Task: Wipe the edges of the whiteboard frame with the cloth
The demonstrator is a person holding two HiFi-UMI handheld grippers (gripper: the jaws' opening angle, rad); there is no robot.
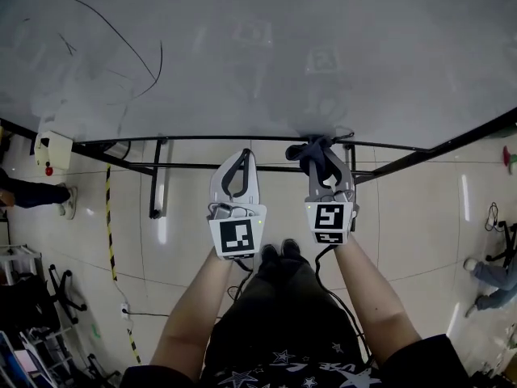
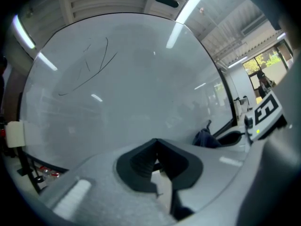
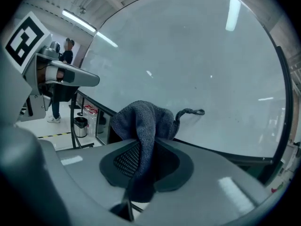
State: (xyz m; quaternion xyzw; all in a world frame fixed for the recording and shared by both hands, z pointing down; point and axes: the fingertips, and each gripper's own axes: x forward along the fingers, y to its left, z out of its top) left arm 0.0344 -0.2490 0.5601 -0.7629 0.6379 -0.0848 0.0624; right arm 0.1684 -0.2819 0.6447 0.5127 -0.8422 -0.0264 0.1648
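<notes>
Left side: a white box (image 1: 52,149) sat at the frame's left end, with striped tape (image 1: 107,217) on the floor (image 1: 186,241) below it and a person (image 1: 32,194) at the far left.
Whiteboard (image 1: 266,55): it was pale grey with thin pen strokes (image 1: 121,39) at upper left, and a black frame (image 1: 194,139) ran along its lower edge.
Left gripper (image 2: 157,147): it was held near the frame, left of the cloth, with jaws pressed together at the tips and nothing between them.
Cloth (image 1: 317,153): it was dark grey knit, bunched, with a small loop at its right, and sat at the lower frame edge right of centre.
Right gripper (image 1: 327,164): its jaws pinched the cloth, a fold hanging between them.
Right side: another person (image 1: 493,277) was on the floor.
</notes>
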